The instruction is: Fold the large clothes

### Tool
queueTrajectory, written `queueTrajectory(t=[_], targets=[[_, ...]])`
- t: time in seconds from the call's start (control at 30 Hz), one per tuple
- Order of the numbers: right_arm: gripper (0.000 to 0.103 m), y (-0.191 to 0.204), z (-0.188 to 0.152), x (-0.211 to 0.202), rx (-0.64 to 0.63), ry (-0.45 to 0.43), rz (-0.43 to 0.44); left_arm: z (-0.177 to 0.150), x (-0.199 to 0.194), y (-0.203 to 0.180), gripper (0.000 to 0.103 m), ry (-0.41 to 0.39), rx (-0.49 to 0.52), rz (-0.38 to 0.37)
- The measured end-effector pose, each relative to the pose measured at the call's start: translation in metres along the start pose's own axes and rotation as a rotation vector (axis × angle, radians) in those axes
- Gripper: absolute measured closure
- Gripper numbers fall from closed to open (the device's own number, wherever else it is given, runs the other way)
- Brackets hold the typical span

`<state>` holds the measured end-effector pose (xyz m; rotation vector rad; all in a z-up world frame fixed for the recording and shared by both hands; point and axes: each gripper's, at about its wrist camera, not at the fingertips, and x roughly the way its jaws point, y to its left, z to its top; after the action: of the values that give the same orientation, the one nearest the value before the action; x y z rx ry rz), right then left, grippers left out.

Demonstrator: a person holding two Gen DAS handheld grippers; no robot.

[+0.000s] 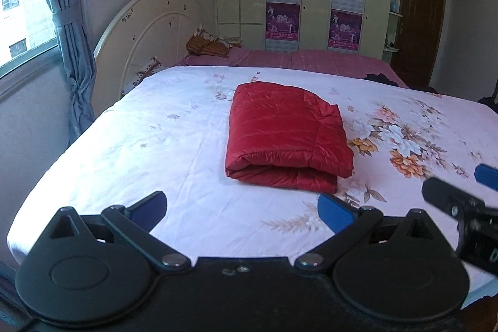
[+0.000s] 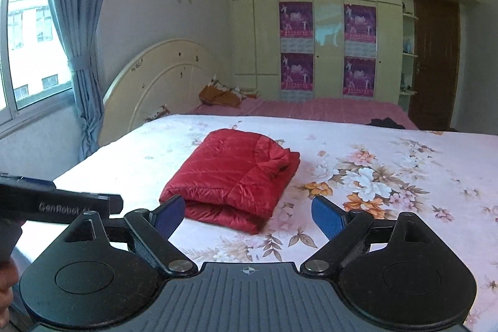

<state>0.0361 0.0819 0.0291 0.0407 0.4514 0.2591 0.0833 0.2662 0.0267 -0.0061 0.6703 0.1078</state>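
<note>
Both claws, left gripper (image 1: 241, 207) and right gripper (image 2: 247, 213), stand apart and hold nothing. Folded red jacket (image 1: 286, 139) lies on the floral bedsheet (image 1: 140, 145) at twelve o'clock, clear of both.

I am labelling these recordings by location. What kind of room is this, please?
Most likely a home bedroom. A large bed with a floral sheet fills the view, a curved cream headboard stands at its end, and a tall built-in wardrobe covers the far wall.

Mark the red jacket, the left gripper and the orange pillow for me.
Red jacket (image 1: 284, 133), left wrist view, top panel.
Left gripper (image 1: 242, 207), left wrist view, midway between fingertips.
Orange pillow (image 2: 219, 97), right wrist view, orange middle.
</note>
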Motion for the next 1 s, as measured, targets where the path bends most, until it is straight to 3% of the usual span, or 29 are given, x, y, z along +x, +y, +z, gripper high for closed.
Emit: queueTrajectory(t=[1.0], targets=[[0.015, -0.012, 0.002, -0.011, 0.029, -0.013, 0.009, -0.007, -0.009, -0.01, 0.0, -0.008, 0.001, 0.031]])
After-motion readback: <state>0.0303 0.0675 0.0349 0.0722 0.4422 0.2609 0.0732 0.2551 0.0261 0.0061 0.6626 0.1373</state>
